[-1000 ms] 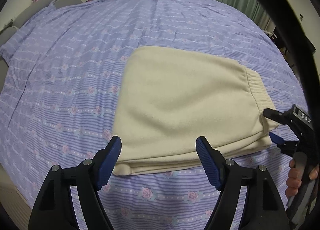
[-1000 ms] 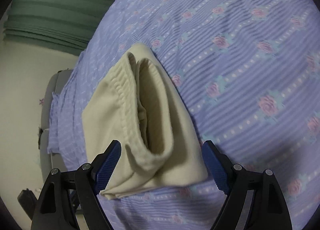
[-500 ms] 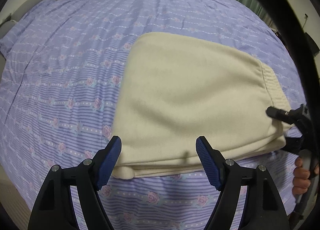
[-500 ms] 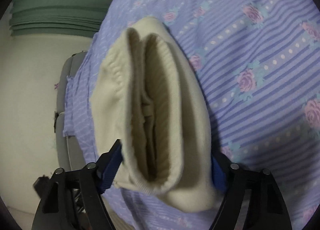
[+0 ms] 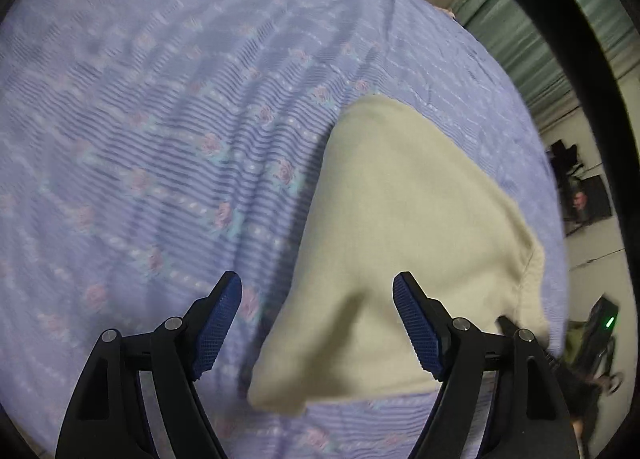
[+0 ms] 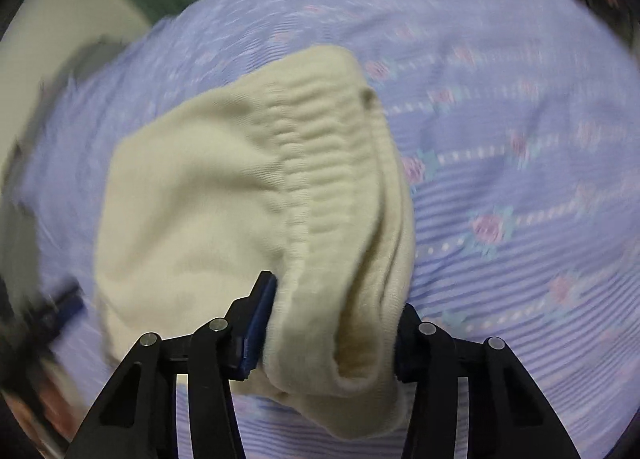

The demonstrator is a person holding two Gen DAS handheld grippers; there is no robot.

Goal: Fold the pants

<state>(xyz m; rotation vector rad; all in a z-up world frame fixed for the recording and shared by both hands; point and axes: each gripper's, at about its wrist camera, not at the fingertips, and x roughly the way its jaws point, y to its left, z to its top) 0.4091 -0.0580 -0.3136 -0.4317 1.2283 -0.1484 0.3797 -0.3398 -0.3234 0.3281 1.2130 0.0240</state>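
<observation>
The cream pants [image 5: 400, 227] lie folded on the purple flowered bedsheet [image 5: 160, 107]. My left gripper [image 5: 318, 323] is open; the near left corner of the pants lies between its blue pads, untouched. In the right wrist view my right gripper [image 6: 332, 323] is shut on the ribbed waistband end of the pants [image 6: 320, 187], with thick folded cloth bunched between its jaws. The right gripper shows only as a dark blur at the lower right of the left wrist view.
Green curtains [image 5: 516, 31] hang beyond the bed's far edge. A dark object [image 5: 580, 195] stands on the floor to the right of the bed. The sheet [image 6: 520, 139] spreads wide around the pants.
My right gripper has closed on the waistband end of the pants. My left gripper has moved in and swung toward the pants' left corner, still open. Both views are motion-blurred.
</observation>
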